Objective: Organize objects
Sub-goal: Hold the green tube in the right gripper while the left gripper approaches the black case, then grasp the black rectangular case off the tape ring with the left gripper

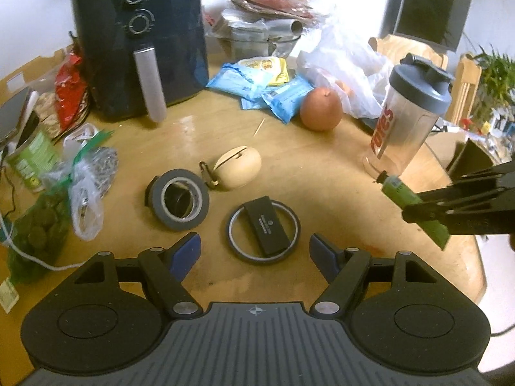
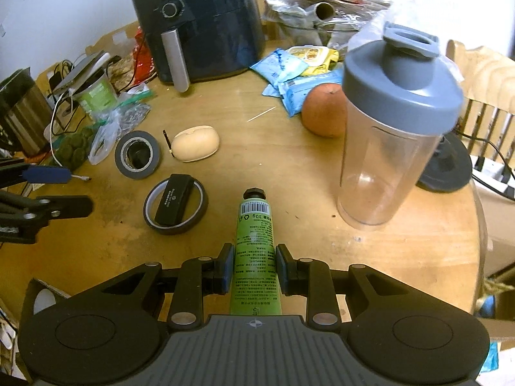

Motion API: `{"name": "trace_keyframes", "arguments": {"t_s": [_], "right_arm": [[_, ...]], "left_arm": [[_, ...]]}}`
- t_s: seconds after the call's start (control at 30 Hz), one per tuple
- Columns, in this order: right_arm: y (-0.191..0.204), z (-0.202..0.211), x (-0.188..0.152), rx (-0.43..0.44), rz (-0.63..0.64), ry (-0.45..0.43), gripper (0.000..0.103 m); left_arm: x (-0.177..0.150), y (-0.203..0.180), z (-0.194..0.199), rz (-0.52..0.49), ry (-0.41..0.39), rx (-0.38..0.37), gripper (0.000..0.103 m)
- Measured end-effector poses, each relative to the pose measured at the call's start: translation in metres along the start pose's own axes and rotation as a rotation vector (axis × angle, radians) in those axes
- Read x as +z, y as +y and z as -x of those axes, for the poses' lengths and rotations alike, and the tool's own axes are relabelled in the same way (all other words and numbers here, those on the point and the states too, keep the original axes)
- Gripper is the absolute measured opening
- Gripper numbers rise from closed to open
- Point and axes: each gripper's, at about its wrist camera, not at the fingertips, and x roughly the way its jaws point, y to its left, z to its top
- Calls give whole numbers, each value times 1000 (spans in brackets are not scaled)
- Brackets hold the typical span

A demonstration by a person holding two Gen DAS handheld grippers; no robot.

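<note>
I count two tape rolls [image 1: 176, 204] [image 1: 264, 232], one green tube [image 2: 255, 251], one shaker bottle [image 2: 394, 135], one air fryer [image 1: 141, 41], three blue packets [image 1: 239, 78] [image 1: 285, 96] [image 1: 252, 102]

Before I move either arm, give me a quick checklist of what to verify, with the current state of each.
1. Right gripper grip on green tube: jaws closed on both sides of it, ok.
2. Tube cap on: black cap in place, ok.
3. Left gripper free: jaws open, nothing held, ok.
4. Shaker bottle upright and lidded, beside the tube's path: ok, but close.
5. Black case lying across the thin tape ring: accessible, ok.
6. Where the tube should go: cannot tell.
</note>
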Motion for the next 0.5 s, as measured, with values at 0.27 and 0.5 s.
{"name": "trace_keyframes", "arguments": {"t_s": [0.27,0.5], "right_arm": [[-7,9,-6,-20,-48,-12,30],[-15,14,-10,-37,-84,-15,30]], "left_arm": [[9,-12,-36,-59,39,4,66],[15,-17,-67,-66,81,13,64]]}}
